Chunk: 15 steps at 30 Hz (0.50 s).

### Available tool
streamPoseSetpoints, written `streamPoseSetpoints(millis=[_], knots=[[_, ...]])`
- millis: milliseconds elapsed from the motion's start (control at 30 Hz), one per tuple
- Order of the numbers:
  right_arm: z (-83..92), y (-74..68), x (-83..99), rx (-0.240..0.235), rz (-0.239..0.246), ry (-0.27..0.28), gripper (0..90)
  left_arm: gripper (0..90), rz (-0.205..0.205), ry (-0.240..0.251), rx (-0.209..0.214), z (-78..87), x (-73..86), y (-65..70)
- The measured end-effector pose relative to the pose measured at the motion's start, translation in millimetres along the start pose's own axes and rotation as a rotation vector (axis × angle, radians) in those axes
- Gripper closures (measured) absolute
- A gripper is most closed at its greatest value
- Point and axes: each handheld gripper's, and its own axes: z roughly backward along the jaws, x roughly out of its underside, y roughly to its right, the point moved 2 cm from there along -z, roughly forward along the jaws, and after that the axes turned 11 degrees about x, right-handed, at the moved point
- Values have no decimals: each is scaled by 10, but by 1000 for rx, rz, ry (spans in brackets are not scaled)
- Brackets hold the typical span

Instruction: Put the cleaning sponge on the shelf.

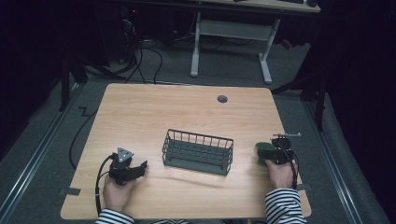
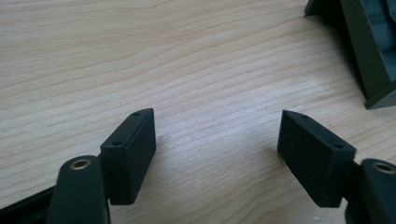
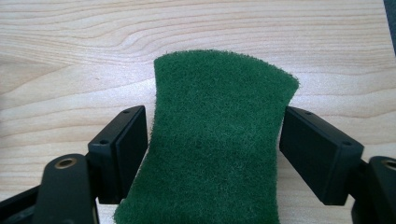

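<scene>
- Your right gripper (image 1: 272, 150) sits at the right side of the high view, near the right edge of the table (image 1: 187, 112).
- Its jaws squeeze a green scrub pad (image 3: 215, 140). In the right gripper view the pad fills the gap between both jaws, and its sides bend in where the jaws press. That pinch is why I think the grip is firm.
- The pad pokes out past the jaw tips, toward the top of that view. It looks like it is just above the wood, but I cannot tell if it touches.
- In the high view the green pad (image 1: 262, 154) shows as a small green patch just left of your right hand (image 1: 280, 172).
- Your left gripper (image 1: 140, 166) rests at the lower left of the high view. Its jaws stand wide apart with nothing between them, just bare wood.
- Your left hand (image 1: 116, 191) looks like it is waiting there, out of the way.
- The wire basket (image 1: 198, 152) stands in the middle of the table, between your two grippers. It looks empty.
- A dark corner of the basket (image 2: 369, 51) shows at the upper right of the left gripper view, so your left gripper is near it.
- My guess is the pad goes into the basket. You would need to lift it over the tall wire wall first.
</scene>
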Motion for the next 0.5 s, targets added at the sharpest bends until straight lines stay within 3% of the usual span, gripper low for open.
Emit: streamPoseSetpoints(millis=[500], knots=[[-34,-5,-38,2,12,-45,240,285,2,1,4,2,0,-3]])
